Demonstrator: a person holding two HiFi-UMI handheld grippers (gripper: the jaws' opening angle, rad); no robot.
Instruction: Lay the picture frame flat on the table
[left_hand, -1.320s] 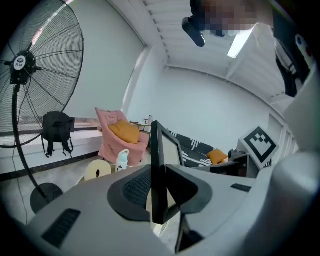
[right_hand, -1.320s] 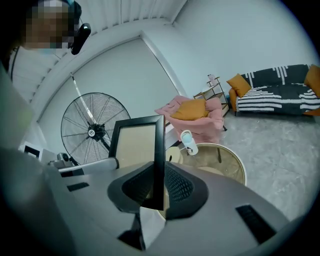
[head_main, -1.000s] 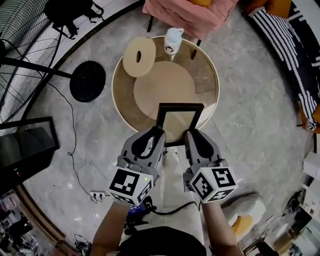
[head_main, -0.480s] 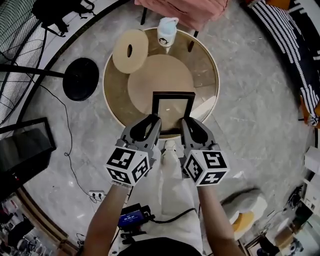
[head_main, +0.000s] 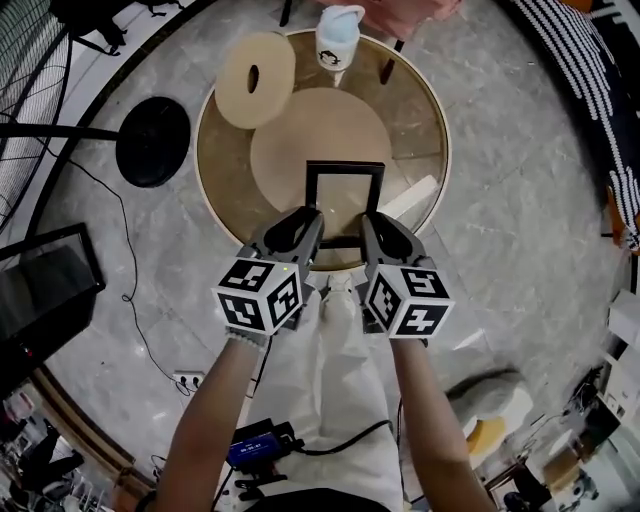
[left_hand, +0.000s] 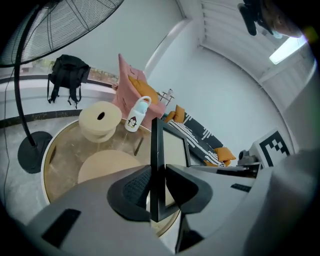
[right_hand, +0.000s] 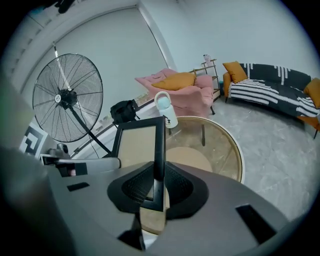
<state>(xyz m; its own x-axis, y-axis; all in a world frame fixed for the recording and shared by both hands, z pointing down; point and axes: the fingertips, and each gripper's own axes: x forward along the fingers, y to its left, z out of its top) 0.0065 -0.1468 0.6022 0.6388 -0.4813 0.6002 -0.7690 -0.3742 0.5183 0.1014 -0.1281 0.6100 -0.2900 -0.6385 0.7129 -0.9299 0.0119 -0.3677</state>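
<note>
Picture frame (head_main: 344, 203) upright, maybe resting on table (head_main: 412, 120); left gripper (head_main: 311, 217) and right gripper (head_main: 368, 221) both clamp it. Next I tip it flat.

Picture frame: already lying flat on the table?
No, the picture frame stands upright on edge, clamped at a lower corner in the right gripper.

The picture frame (head_main: 344, 203) has a smooth black moulding, faintly satin, round a matt beige panel. The table (head_main: 420, 140) — clear glossy glass — has a pale rim. The left gripper (head_main: 311, 214) and right gripper (head_main: 367, 219) are matt grey plastic.
</note>
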